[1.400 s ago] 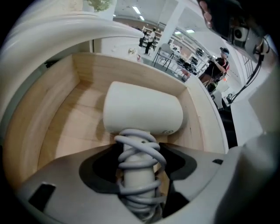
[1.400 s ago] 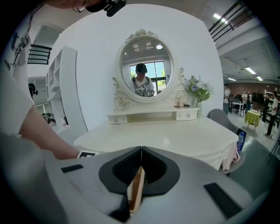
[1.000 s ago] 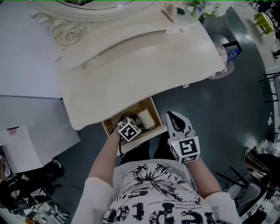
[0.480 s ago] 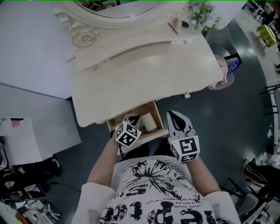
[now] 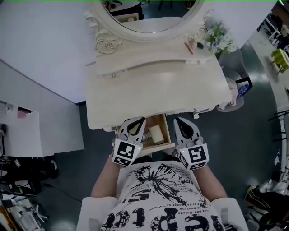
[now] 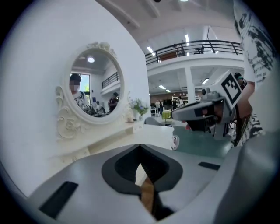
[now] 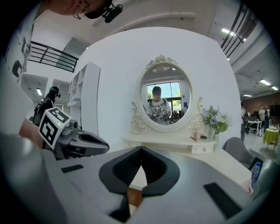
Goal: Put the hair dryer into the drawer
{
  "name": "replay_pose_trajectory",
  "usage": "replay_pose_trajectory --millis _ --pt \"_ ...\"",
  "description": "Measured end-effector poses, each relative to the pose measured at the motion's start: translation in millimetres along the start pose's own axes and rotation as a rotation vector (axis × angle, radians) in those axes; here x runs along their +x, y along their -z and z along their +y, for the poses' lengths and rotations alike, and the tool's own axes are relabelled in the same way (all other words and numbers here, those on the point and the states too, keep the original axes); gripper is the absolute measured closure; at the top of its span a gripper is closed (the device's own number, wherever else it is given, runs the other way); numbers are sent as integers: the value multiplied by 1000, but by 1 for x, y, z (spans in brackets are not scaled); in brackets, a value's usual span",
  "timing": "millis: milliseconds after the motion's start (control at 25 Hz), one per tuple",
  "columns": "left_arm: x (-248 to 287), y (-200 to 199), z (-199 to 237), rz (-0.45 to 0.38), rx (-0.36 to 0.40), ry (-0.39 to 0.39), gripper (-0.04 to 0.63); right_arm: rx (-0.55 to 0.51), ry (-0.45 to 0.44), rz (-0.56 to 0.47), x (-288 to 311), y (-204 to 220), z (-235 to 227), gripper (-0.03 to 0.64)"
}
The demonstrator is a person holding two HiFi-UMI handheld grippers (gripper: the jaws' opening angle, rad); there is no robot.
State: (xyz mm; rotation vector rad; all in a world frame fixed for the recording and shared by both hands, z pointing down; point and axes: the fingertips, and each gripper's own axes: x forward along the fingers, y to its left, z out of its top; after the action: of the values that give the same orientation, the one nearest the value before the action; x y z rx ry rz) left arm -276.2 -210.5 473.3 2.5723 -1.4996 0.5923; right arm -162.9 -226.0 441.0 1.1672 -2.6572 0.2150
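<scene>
The wooden drawer (image 5: 166, 145) stands pulled out under the cream dressing table (image 5: 149, 94). A cream cylinder (image 5: 156, 134), which looks like the hair dryer's barrel, lies inside it; the rest of the drawer's contents is hidden by my grippers. My left gripper (image 5: 141, 119) is held above the drawer's left side, shut with nothing in it (image 6: 140, 146). My right gripper (image 5: 177, 119) is level with it just right of the drawer, also shut and empty (image 7: 141, 151). Each gripper shows in the other's view: the right gripper (image 6: 175, 114), the left gripper (image 7: 107, 148).
An oval mirror (image 5: 151, 13) with a carved frame stands at the back of the table, with a flower bunch (image 5: 219, 38) at its right end. A white partition (image 5: 36, 122) is to the left. A pale round thing (image 5: 232, 97) stands on the dark floor (image 5: 253, 135) to the right.
My left gripper has come up out of the drawer and its jaws have shut with nothing in them. Both grippers have risen, and the head view has tipped up towards the mirror.
</scene>
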Motion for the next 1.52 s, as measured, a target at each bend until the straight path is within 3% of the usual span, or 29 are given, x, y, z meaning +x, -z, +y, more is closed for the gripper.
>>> replay_pose_trajectory --millis 160,400,720,880,1520 --pt "-33 -37 12 -113 -4 -88 575 -22 -43 -38 2 -13 7 601" --pt "-86 -77 33 -302 -67 -252 575 -52 -98 -96 -1 -28 22 601" --pt "-114 -76 45 -329 -162 -338 575 -65 -133 -132 -2 -42 28 601" --pt "-117 -74 46 -318 -154 -375 575 -78 -148 -138 -2 -44 28 601" --pt "-105 -86 46 -320 -160 -402 575 -136 -158 -155 8 -59 18 601"
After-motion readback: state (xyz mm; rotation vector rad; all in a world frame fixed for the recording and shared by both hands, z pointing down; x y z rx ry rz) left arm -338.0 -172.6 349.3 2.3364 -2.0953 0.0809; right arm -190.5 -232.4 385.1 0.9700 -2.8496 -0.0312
